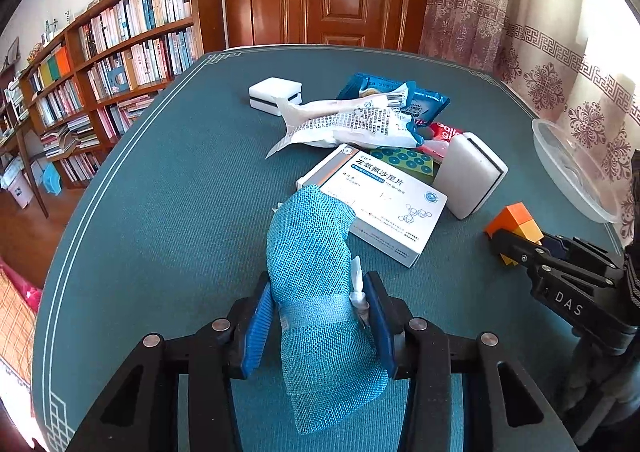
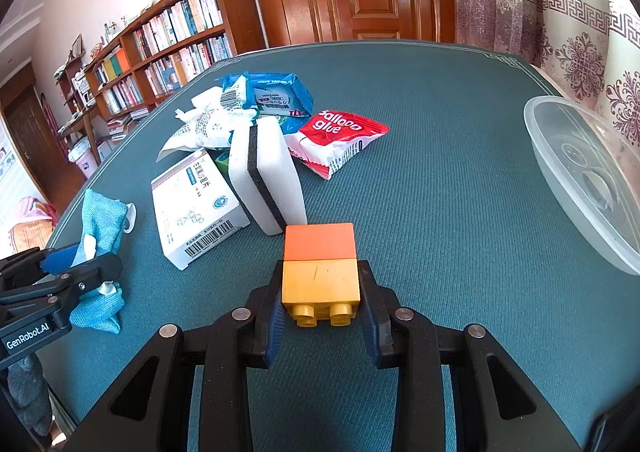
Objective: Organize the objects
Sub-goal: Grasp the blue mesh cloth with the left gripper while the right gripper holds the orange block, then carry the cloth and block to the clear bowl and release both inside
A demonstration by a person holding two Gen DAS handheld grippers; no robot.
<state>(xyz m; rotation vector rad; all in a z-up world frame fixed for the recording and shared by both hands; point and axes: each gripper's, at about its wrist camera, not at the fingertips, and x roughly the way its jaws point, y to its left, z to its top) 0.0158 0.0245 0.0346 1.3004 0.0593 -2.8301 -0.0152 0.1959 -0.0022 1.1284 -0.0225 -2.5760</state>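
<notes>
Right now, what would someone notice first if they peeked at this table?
Probably the orange-and-yellow toy bricks pinched in the right gripper up front, and the blue mesh bundle squeezed in the left gripper. Behind them sits a messy heap with a red glue packet, and a clear plastic tub at the right edge.

Beside the matt, ribbed green table cloth's (image 2: pixel 420 179) glossy plastic balloon glue packet (image 2: pixel 340 141) lie a smooth cardboard medicine box (image 2: pixel 196 207) and a blue woven mesh bundle (image 1: pixel 316 276).
</notes>
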